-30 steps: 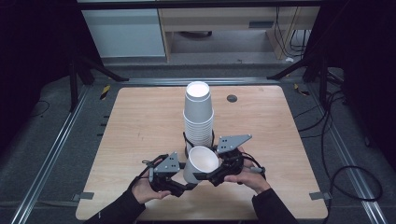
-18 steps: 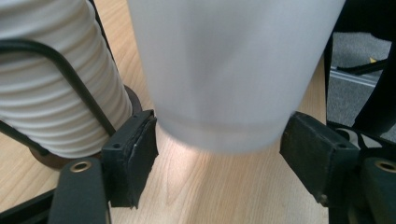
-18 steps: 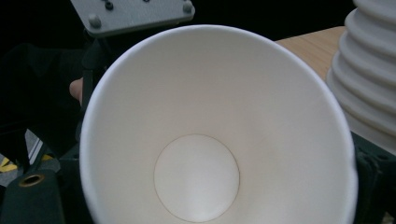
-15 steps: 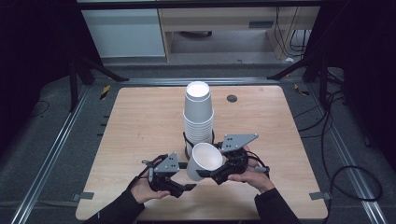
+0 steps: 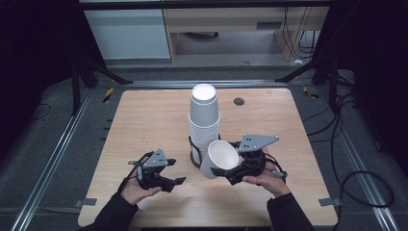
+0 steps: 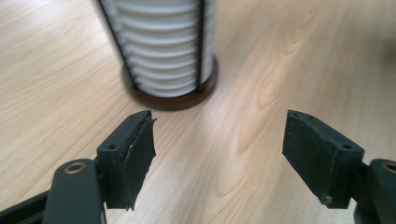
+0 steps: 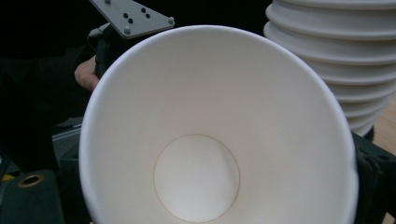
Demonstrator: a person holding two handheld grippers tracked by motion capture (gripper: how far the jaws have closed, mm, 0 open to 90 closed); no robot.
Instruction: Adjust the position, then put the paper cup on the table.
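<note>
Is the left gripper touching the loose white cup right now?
Apart. In the high view the left gripper sits on bare table left of the loose cup, wood showing between them. Its own view shows open jaws with nothing between.

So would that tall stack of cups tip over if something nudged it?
Probably not easily: the stack of cups sits inside a wire holder on a round base. It looks light, so the whole thing might slide. The top cups, above the wires, could topple.

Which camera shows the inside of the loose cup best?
The right gripper view: the cup faces the camera, so you see down to its round bottom. The high view shows the cup tilted beside the stack, held by the right gripper.
</note>
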